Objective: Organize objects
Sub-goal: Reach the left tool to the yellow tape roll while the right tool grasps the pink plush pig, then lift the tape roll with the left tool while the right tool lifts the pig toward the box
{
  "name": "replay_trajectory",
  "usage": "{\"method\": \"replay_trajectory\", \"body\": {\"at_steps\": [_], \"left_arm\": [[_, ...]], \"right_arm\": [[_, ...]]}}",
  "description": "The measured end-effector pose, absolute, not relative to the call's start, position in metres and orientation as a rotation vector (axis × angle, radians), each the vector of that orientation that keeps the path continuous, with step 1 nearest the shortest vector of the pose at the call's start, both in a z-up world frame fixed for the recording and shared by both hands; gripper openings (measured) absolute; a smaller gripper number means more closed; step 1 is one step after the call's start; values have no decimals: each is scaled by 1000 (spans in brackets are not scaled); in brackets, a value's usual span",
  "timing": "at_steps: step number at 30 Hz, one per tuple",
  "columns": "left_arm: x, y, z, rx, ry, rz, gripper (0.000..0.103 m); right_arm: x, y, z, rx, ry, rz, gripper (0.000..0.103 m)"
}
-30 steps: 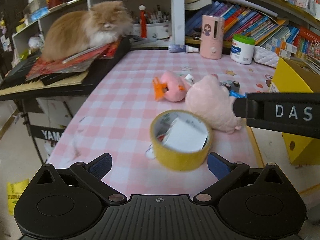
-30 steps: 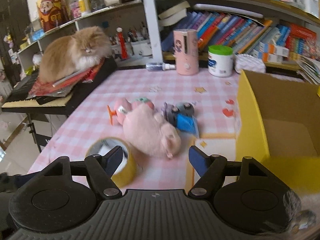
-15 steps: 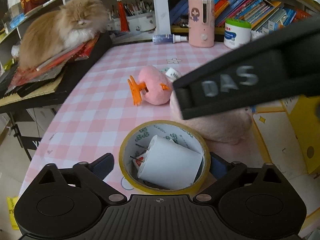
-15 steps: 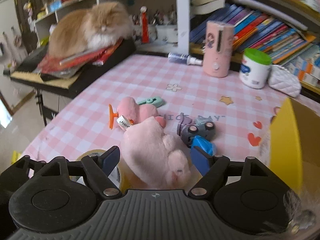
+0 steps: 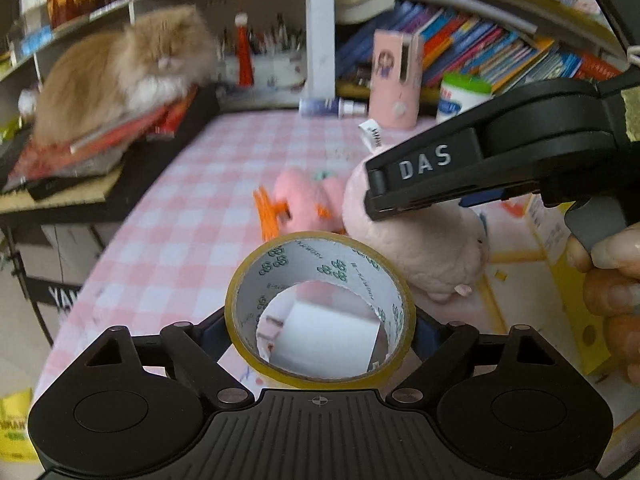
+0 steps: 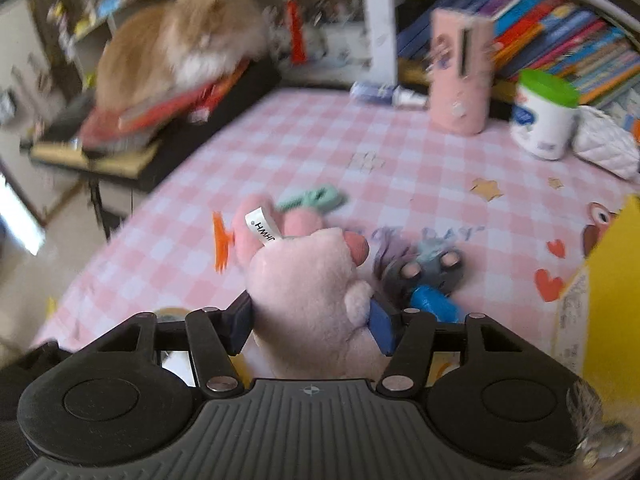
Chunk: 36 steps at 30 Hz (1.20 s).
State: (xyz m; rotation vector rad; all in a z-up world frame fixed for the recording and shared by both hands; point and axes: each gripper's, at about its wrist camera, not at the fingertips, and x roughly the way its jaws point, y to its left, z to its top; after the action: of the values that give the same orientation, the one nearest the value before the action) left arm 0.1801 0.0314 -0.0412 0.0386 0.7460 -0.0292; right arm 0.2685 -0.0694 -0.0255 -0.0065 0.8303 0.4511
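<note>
A yellow tape roll (image 5: 320, 260) stands tilted between the fingers of my left gripper (image 5: 320, 332), its paper-lined inside facing the camera. The jaws are closing and the pads touch its sides. A pale pink plush pig (image 6: 312, 280) lies just right of the roll on the pink checked table (image 6: 280, 140). My right gripper (image 6: 310, 320) has its closing jaws pressed into the pig's sides. In the left wrist view one of its black fingers (image 5: 424, 164) reaches over the pig (image 5: 424, 248), with a hand behind it.
A smaller pink plush with orange feet (image 6: 248, 236) and a teal object (image 6: 316, 198) lie behind the pig; a grey toy car (image 6: 432, 268) and a blue item lie to its right. A yellow box (image 6: 612, 280) stands at the right edge. A cat (image 5: 120, 72) rests on books at the left.
The left jaws closed in on the tape roll, which tipped up from lying flat. The right gripper moved in over the plush pig and its jaws closed onto it.
</note>
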Motion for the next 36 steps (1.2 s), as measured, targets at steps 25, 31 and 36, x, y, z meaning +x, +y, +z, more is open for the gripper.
{"method": "replay_trajectory", "body": {"at_steps": [25,31,36], "left_arm": [[104,69,20,-70,529,21,88],[79,73,17,-89,562,-19,88],[56,73,13,-79,600,-58,88]], "right_arm": [[170,-114,19,62,668,345,54],[136,-115,9,68,729,326,54],[104,-117,2,93,763,297,54]]}}
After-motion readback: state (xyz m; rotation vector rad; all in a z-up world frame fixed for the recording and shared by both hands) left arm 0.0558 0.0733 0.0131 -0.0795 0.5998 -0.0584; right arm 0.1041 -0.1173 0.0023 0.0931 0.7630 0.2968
